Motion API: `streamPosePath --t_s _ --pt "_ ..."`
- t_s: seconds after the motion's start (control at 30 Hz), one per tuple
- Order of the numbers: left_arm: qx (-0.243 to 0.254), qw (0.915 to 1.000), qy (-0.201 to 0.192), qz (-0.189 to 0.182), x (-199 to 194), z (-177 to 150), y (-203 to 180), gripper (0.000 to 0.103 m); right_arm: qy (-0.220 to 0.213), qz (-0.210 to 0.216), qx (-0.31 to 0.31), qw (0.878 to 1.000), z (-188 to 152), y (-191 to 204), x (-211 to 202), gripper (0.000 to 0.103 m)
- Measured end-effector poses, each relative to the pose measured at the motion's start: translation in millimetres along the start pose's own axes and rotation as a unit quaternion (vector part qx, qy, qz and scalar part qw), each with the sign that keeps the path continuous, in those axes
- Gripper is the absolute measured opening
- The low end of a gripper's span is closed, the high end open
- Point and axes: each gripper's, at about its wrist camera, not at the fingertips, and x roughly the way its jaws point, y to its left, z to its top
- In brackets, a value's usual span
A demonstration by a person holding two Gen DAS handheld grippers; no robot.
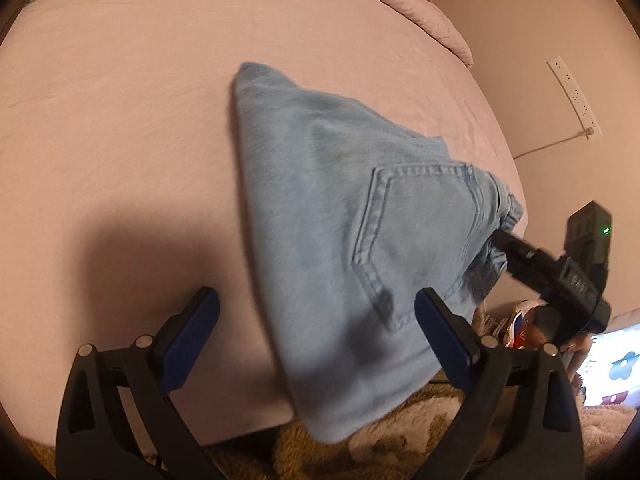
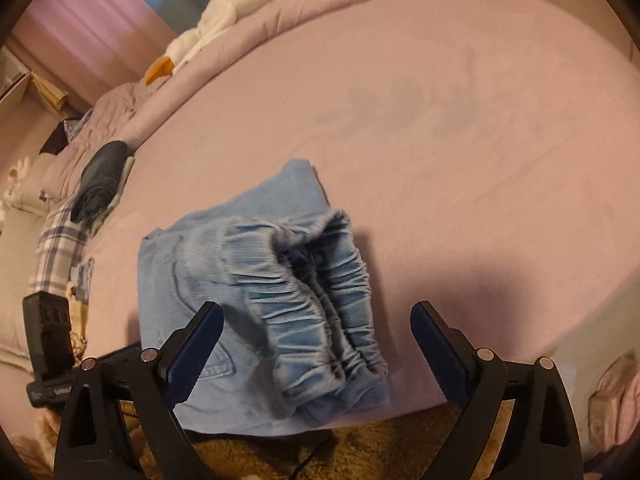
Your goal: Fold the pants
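Observation:
Light blue denim pants (image 1: pixel 340 240) lie folded into a compact bundle at the near edge of a pink bed (image 1: pixel 120 100), one end hanging over the edge. A back pocket faces up. In the right wrist view the pants (image 2: pixel 224 292) show their gathered elastic waistband (image 2: pixel 328 312) towards me. My left gripper (image 1: pixel 316 336) is open, its fingers on either side of the bundle's overhanging end, holding nothing. My right gripper (image 2: pixel 316 352) is open around the waistband end, holding nothing. The right gripper also shows in the left wrist view (image 1: pixel 508 246), its tips at the waistband.
A pink duvet (image 2: pixel 320 12) with a white and orange plush toy (image 2: pixel 200 36) lies at the bed's far end. A dark folded garment (image 2: pixel 100 180) and a plaid cloth (image 2: pixel 60 240) lie at the bed's left side. A shaggy rug (image 2: pixel 360 452) lies below the edge. A power strip (image 1: pixel 572 96) hangs on the wall.

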Motion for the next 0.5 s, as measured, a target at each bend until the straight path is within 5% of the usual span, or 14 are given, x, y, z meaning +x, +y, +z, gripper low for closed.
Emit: streamPosePath --t_s 0.27,0.37,0.5 --pt "0.026 0.9996 0.002 0.012 20.0 16.0 -12.1 0.097 0.028 0.092 0.031 0.995 1.9 -13.1 24.1 0.095" --pt "0.032 0.9988 -0.008 0.035 23.3 18.7 -16.7 0.084 0.037 0.129 0.03 0.991 5.9 -10.5 34.2 0.095" --pt "0.026 0.9982 -0.016 0.052 24.3 21.1 -18.5 0.063 0.046 0.12 0.016 0.992 7.6 4.6 37.5 0.082"
